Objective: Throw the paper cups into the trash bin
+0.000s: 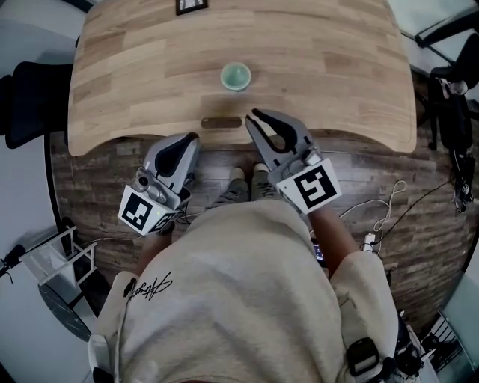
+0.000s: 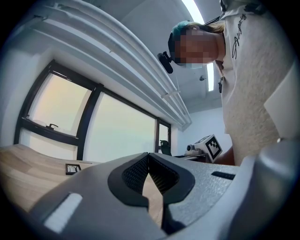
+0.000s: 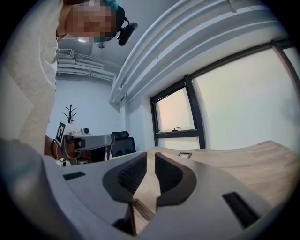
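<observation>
A pale green paper cup [image 1: 235, 76] stands upright on the wooden table [image 1: 150, 67], near the middle of its front half. Both grippers hover at the table's front edge, short of the cup. My left gripper [image 1: 194, 138] is to the cup's lower left; its pads meet at the tips with nothing between them [image 2: 148, 157]. My right gripper [image 1: 253, 117] is just below and to the right of the cup, its jaws a narrow gap apart and empty [image 3: 151, 157]. No trash bin shows in any view.
A dark slot [image 1: 221, 123] sits in the tabletop between the grippers and the cup. A small framed card [image 1: 191, 6] lies at the far edge. A black chair [image 1: 26, 101] stands at the left, cables [image 1: 382, 209] lie on the floor at the right, and a white rack [image 1: 60, 258] is at the lower left.
</observation>
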`<state>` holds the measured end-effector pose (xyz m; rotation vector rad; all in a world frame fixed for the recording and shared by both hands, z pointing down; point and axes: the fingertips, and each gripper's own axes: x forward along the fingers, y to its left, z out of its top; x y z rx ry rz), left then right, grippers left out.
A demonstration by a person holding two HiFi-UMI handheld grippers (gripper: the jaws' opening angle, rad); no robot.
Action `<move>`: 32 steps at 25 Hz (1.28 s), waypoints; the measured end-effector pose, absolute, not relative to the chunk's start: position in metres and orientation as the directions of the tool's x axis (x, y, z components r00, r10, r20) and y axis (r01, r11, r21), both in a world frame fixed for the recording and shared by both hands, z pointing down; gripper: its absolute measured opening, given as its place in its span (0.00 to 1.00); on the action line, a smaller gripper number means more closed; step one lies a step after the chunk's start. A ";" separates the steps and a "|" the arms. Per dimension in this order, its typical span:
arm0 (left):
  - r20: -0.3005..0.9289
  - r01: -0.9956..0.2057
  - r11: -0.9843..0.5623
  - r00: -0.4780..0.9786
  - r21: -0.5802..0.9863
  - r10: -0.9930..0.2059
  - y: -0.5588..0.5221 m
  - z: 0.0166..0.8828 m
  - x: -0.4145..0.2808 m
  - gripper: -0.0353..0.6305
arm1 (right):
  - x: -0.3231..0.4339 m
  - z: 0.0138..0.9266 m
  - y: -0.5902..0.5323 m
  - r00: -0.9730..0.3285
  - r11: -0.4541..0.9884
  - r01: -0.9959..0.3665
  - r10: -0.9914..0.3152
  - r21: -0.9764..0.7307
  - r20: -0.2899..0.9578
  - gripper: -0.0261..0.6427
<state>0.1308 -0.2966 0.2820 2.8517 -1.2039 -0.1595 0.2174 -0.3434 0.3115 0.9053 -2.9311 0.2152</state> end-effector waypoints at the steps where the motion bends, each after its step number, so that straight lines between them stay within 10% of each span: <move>1: -0.075 -0.713 -0.696 0.692 0.082 -0.718 -0.296 0.284 0.131 0.06 | 0.218 0.313 -0.345 -0.825 0.818 -0.565 -0.555 -0.113 0.107 0.10; 32: 0.012 -0.791 -0.599 0.605 0.127 -0.796 -0.267 0.312 0.098 0.06 | 0.202 0.416 -0.395 -0.753 0.763 -0.638 -0.592 -0.101 0.287 0.43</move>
